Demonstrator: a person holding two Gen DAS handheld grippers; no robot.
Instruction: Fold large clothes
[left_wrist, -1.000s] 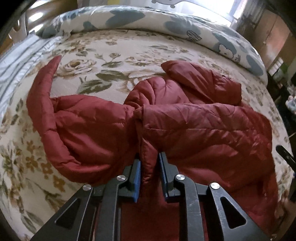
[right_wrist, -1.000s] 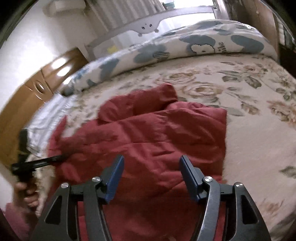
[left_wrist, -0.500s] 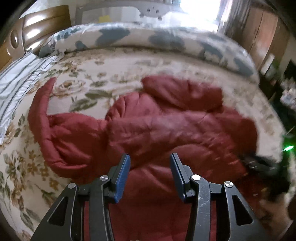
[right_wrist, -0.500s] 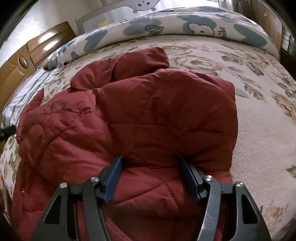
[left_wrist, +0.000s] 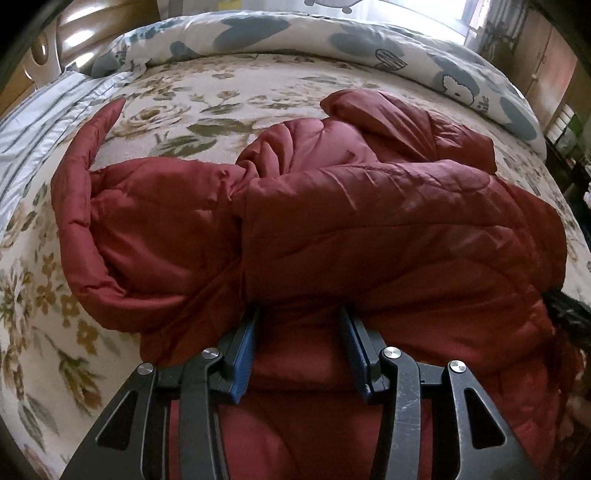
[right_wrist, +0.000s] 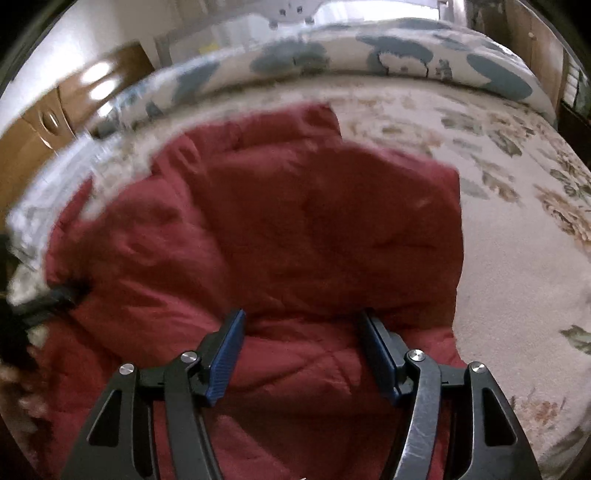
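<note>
A bed (left_wrist: 229, 92) with a cream floral cover fills the room. A blue-patterned quilt (left_wrist: 332, 40) lies rolled along its far edge; a glossy wooden headboard (right_wrist: 44, 122) stands left, bright daylight behind.

Your left gripper (left_wrist: 300, 314) has its fingertips buried under a fold of the red jacket (left_wrist: 369, 221). Your right-wrist view is motion-blurred, and the jacket's lower part is cut off at the bottom edge.

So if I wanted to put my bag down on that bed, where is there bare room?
Two patches: the floral bedspread right of the red jacket, up to the rolled duvet; and the stretch between the jacket's raised sleeve and the duvet. The near middle is crowded: both open grippers, left gripper and right gripper, sit against the jacket.
</note>
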